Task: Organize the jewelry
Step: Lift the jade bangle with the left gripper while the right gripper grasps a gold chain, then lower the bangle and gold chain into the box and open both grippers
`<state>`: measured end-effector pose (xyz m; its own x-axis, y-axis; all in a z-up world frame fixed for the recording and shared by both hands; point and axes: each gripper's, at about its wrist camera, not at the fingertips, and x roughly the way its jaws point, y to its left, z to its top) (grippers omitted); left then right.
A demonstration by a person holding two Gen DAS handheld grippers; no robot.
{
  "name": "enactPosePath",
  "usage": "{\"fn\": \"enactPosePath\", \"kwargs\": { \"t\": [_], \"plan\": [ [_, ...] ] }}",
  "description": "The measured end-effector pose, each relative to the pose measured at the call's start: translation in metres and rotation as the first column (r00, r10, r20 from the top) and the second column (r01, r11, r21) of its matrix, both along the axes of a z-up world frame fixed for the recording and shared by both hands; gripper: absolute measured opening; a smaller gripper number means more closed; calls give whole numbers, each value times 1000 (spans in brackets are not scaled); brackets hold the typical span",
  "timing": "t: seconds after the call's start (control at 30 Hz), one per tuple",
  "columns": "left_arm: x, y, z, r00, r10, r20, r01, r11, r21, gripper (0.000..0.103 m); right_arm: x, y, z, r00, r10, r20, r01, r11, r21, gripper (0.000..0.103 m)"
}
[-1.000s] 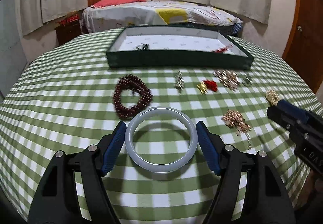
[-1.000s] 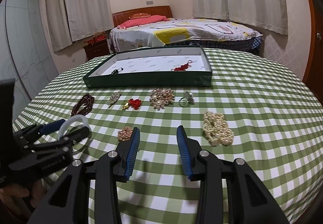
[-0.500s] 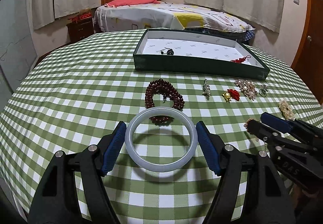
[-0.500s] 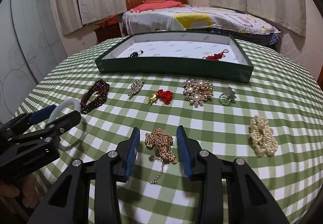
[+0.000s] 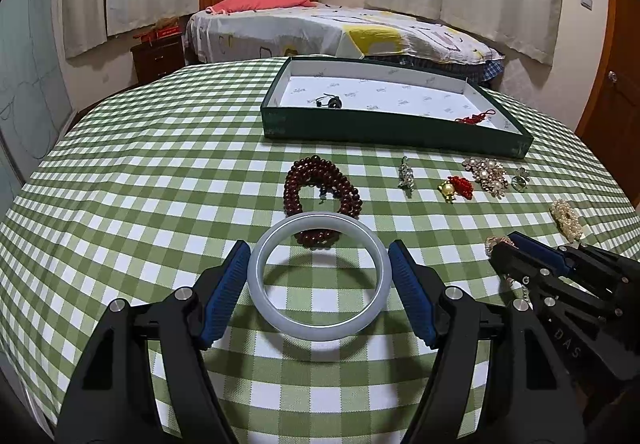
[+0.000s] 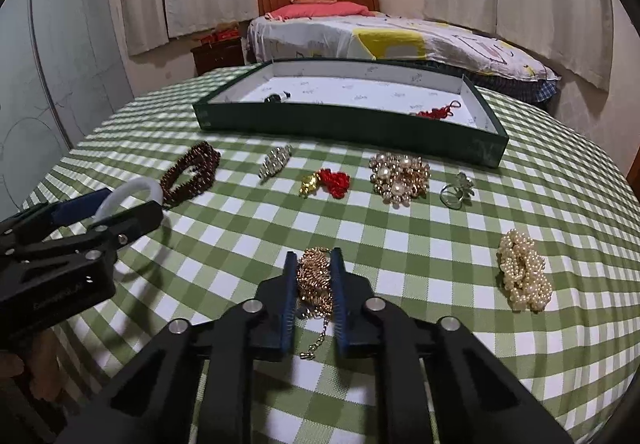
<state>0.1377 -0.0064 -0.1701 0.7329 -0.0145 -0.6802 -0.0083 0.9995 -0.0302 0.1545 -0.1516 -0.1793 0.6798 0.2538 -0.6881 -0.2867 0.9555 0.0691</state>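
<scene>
While left tool (image 5: pixel 319 286) grips bangle (image 5: pixel 319 324), right tool (image 6: pixel 314 284) pinches gold chain (image 6: pixel 314 276).

Left hand-held gripper (image 5: pixel 319 286) clamped wide; right (image 6: pixel 314 290) seemingly pinched.

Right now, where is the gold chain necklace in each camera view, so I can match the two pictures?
Left wrist view: the gold chain necklace peeks out at far right, behind the right gripper.
Right wrist view: it sits bottom centre, pinched between the right gripper's pads.
Shared landmark: the green tray at the table's far side.

Green-white checked tablecloth (image 5: pixel 160 172), dark green tray (image 5: pixel 392 130), pale bangle (image 5: pixel 319 320).
</scene>
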Motion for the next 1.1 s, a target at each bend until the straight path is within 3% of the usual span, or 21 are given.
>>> {"fn": "enactPosePath", "kwargs": {
  "t": [0.6, 1.1],
  "plan": [
    [-6, -6, 19, 998, -11, 57, 11, 1000, 2, 69, -10, -12, 23, 995, -33, 93, 29, 998, 47, 12],
    [12, -13, 67, 986, -28, 166, 30, 999, -12, 69, 7, -32, 79, 970, -94, 224, 71, 992, 106, 12]
  ]
}}
